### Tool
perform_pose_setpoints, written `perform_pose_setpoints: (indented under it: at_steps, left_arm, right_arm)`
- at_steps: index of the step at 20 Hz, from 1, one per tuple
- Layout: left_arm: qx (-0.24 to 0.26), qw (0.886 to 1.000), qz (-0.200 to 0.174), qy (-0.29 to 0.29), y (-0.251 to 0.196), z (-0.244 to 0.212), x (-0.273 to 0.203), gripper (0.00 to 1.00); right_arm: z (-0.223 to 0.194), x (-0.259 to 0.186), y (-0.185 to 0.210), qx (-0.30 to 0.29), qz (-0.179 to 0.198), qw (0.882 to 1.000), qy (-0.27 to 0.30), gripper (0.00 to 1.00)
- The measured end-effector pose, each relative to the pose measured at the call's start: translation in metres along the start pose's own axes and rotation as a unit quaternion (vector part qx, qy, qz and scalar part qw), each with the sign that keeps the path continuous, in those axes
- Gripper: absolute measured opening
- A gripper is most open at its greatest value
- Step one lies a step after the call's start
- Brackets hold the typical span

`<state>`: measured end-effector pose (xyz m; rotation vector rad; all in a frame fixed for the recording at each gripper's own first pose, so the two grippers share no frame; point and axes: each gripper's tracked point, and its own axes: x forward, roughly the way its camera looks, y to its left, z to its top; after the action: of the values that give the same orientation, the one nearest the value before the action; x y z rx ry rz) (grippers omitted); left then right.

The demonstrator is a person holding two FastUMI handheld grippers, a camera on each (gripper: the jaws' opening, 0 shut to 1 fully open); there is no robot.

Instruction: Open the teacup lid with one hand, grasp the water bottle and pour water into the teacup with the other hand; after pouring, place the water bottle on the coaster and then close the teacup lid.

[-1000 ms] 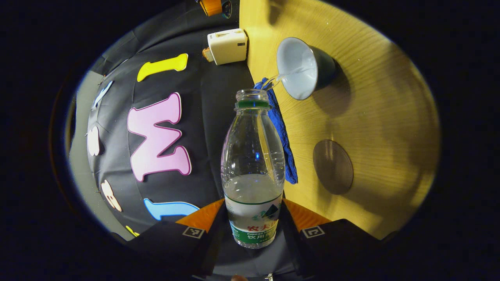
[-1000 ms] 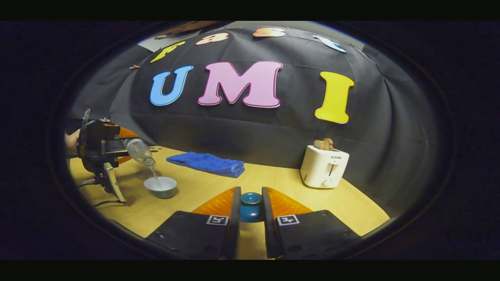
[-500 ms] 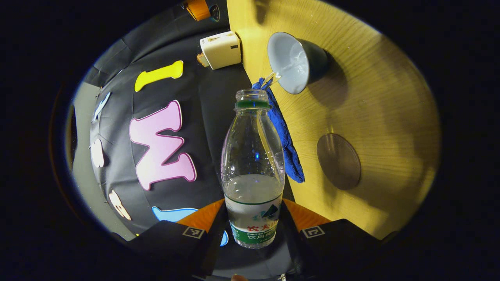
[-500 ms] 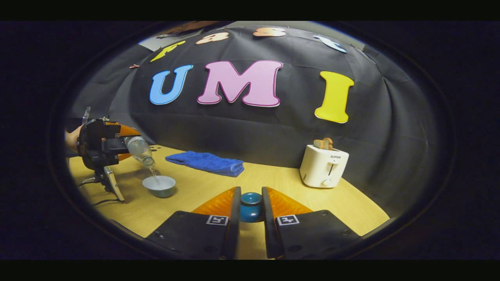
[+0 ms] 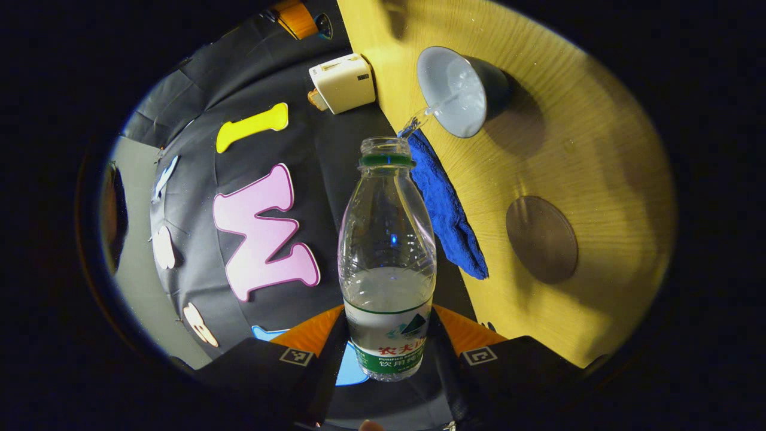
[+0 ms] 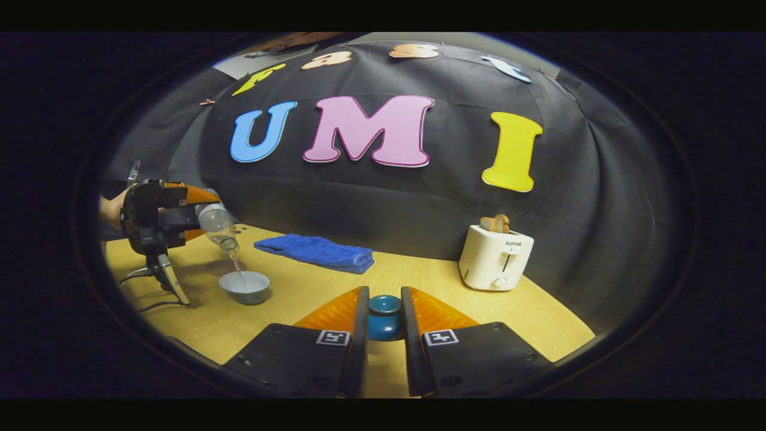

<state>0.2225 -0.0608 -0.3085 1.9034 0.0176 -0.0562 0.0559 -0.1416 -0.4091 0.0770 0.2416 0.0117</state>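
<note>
Water runs in a thin stream from the tilted water bottle [image 5: 387, 257] into the open teacup [image 5: 456, 90], which stands on the table [image 5: 574, 137]. Both fingers of the left gripper [image 5: 389, 344] pinch the bottle. Near the teacup lie a round coaster [image 5: 541, 239] and a blue towel [image 5: 449, 212]. The right gripper view shows the right gripper [image 6: 384, 320] pinching the teacup lid [image 6: 384, 316], well apart from the teacup, and a toaster [image 6: 495, 257] beyond.

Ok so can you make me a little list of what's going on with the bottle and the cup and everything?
left gripper: shut on the water bottle, tipped toward the cup
water: a thin stream runs from the bottle mouth into the teacup
teacup: open, standing on the wooden table
right gripper: shut on the teacup lid, held away from the cup
coaster: bare, beside the cup
blue towel: folded, at the table's back edge
toaster: white, bread in its slot
</note>
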Motion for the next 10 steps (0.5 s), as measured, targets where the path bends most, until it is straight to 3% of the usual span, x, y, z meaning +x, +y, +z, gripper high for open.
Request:
perform_pose_setpoints:
  at_steps: [4, 5, 6, 10]
  left_arm:
    - [0.012, 1.0, 0.02, -0.011, 0.011, 0.0, 0.002, 0.75]
    - [0.018, 0.999, 0.027, -0.013, 0.014, 0.001, 0.003, 0.75]
    - [0.026, 0.999, 0.035, -0.014, 0.018, 0.0, 0.003, 0.75]
    - [0.044, 0.997, 0.055, -0.021, 0.027, -0.003, 0.006, 0.75]
  right_arm:
    - [0.001, -0.001, -0.002, -0.005, -0.002, 1.0, -0.002, 0.35]
    - [0.001, -0.001, -0.002, -0.004, -0.002, 1.0, -0.003, 0.3]
    - [0.002, -0.002, -0.002, -0.004, -0.004, 1.0, -0.004, 0.35]
    - [0.005, -0.002, -0.002, -0.005, -0.007, 1.0, -0.009, 0.35]
